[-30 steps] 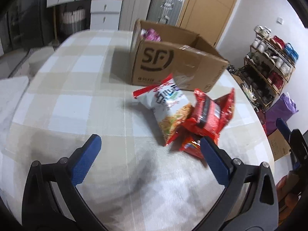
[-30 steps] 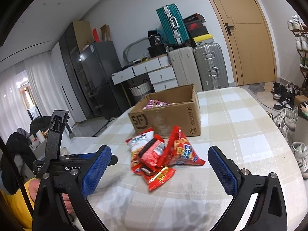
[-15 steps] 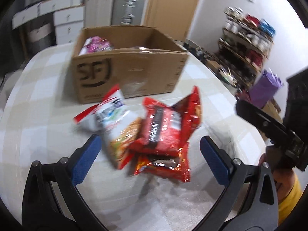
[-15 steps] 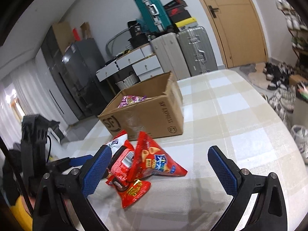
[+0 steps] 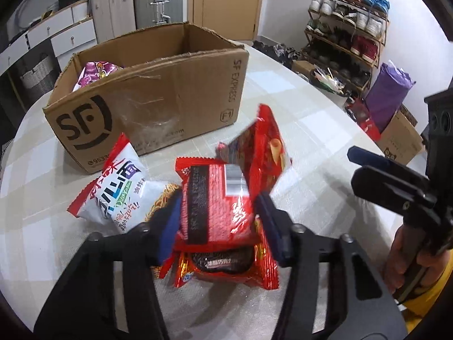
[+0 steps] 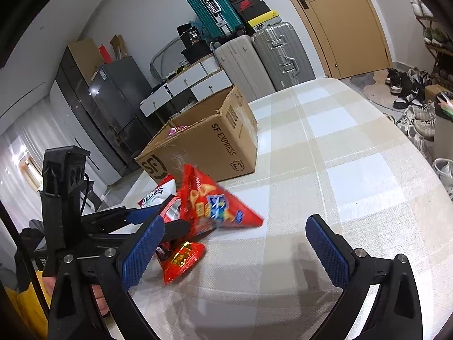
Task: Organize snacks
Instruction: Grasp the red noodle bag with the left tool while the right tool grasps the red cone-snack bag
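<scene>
The left claw (image 5: 218,223), low in the centre of its frame, has gone from spread wide half a second ago to pinching the red packet (image 5: 218,204) on top of the snack pile, one blue pad on each side of it. The packet sits across a flatter red biscuit packet (image 5: 223,266) below it, leans against a tall red crisp bag (image 5: 266,150) just to the right, and touches the white noodle bag (image 5: 119,189) on the left. Beyond the pile, in the upper left half of the frame, stands the open cardboard box (image 5: 175,104) with a pink bag (image 5: 96,70) already inside. The right claw (image 6: 235,252), along the bottom of its own frame, is spread wide and holds nothing, hovering over the checked tablecloth (image 6: 354,170) beside the pile. So the first packet now looks secured; I judge the next step is lifting it clear and carrying it to the box. The leaning crisp bag may topple when its support goes.
</scene>
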`<state>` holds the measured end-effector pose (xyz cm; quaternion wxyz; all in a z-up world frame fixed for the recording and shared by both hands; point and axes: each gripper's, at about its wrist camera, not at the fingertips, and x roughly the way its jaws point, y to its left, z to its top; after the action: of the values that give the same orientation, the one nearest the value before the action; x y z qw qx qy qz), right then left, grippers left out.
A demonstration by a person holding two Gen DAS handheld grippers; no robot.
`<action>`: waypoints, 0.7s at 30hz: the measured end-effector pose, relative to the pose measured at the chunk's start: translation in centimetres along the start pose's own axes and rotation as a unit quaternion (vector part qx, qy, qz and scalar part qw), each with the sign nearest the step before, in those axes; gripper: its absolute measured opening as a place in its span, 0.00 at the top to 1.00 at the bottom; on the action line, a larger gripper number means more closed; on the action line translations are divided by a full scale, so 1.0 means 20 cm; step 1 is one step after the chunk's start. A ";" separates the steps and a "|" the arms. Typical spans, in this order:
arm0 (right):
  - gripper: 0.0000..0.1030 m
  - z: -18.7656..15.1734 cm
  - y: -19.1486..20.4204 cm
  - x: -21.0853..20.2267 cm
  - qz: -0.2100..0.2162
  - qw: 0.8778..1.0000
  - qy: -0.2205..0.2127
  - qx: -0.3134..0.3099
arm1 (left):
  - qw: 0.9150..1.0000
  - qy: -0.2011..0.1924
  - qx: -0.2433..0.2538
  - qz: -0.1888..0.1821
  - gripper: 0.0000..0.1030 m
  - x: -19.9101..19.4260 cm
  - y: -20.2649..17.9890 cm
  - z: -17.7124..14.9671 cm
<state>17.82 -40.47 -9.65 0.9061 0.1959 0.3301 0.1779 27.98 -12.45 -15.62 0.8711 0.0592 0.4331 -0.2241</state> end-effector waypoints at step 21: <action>0.01 0.01 0.14 0.09 0.010 0.999 0.035 -0.033 | 0.998 -0.016 -0.045 -0.051 0.59 -0.21 0.12 -0.24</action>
<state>18.68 -37.39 -9.19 0.8981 0.1631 0.3536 0.2045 23.28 -7.46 -15.50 0.8672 -0.0058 0.4308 -0.2497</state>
